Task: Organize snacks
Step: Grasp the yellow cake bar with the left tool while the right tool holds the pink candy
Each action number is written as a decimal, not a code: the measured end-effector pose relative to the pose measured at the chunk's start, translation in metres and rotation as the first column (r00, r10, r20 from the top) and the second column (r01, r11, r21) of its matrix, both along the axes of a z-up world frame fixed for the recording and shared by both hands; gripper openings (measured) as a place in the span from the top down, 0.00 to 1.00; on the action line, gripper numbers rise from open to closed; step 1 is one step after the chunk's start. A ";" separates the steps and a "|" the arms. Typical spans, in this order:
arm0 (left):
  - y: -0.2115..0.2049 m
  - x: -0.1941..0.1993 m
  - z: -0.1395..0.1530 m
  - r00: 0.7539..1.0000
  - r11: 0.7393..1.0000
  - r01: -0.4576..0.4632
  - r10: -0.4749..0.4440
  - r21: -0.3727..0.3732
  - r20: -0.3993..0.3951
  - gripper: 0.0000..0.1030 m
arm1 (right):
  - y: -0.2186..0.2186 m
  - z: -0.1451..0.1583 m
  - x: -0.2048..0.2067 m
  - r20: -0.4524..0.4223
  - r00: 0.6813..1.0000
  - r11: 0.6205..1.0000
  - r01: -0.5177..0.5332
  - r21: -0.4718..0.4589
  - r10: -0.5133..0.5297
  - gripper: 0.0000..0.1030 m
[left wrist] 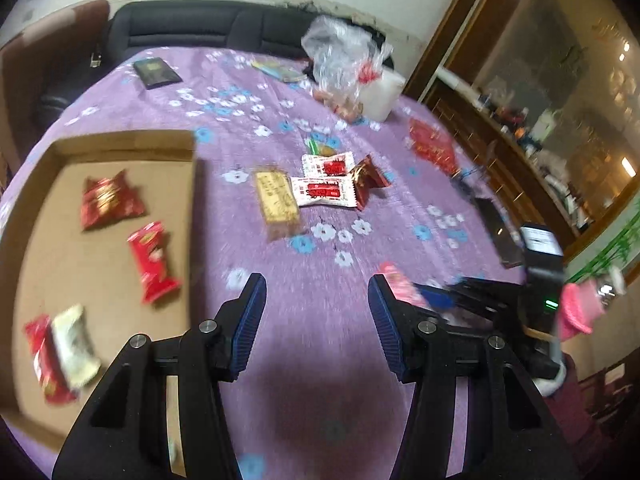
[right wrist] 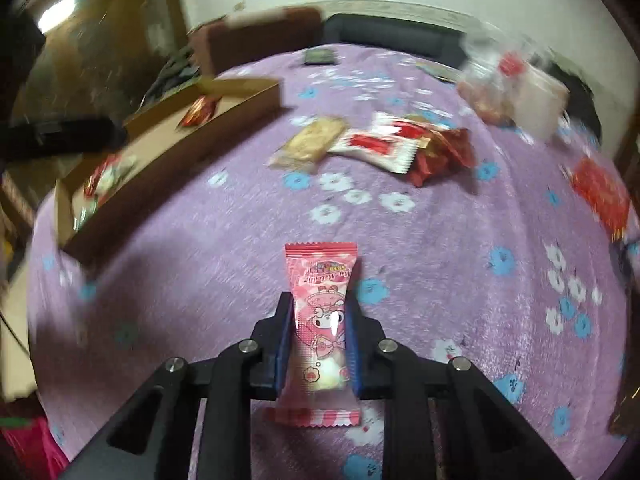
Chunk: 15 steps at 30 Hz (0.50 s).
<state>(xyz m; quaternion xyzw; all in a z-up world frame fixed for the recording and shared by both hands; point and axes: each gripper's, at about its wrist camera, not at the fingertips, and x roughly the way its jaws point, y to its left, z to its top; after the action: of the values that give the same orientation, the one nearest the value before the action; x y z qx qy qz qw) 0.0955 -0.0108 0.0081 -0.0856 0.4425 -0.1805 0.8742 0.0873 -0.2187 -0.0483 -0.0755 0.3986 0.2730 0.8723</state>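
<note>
My right gripper (right wrist: 318,300) is shut on a pink cartoon snack packet (right wrist: 322,320) and holds it above the purple flowered cloth (right wrist: 200,280). That packet's tip also shows in the left wrist view (left wrist: 396,280). My left gripper (left wrist: 318,284) is open and empty over the cloth, just right of a shallow cardboard box (left wrist: 64,240) that holds several red and white snack packets (left wrist: 152,264). Loose snacks lie mid-table: a tan biscuit pack (left wrist: 276,198), two white-red packets (left wrist: 324,192) and a dark red packet (left wrist: 368,180). The box also shows in the right wrist view (right wrist: 168,184).
A clear plastic bag (left wrist: 340,60) with snacks and a white container (left wrist: 382,96) stand at the far side. A red packet (left wrist: 434,148) lies right. A dark booklet (left wrist: 157,73) lies far left. A phone (left wrist: 500,232) lies at the right edge. A dark sofa (left wrist: 192,28) is behind.
</note>
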 end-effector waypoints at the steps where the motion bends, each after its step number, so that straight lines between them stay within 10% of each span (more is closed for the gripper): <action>1: -0.009 0.014 -0.005 1.000 1.000 0.004 -0.004 0.028 -0.015 0.49 | -0.006 0.001 0.002 0.002 0.999 0.999 0.036 0.001 -0.036 0.75; 15: -0.054 0.122 -0.063 0.999 0.943 -0.041 0.050 0.330 -0.019 0.60 | -0.022 0.000 0.012 -0.046 0.996 0.992 0.079 0.102 -0.074 0.74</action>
<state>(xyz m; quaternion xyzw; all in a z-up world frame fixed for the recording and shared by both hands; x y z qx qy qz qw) 0.2180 -0.0647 -0.0553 0.0489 0.4762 -0.0824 0.8741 0.0991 -0.2403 -0.0484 -0.0090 0.4049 0.2612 0.8762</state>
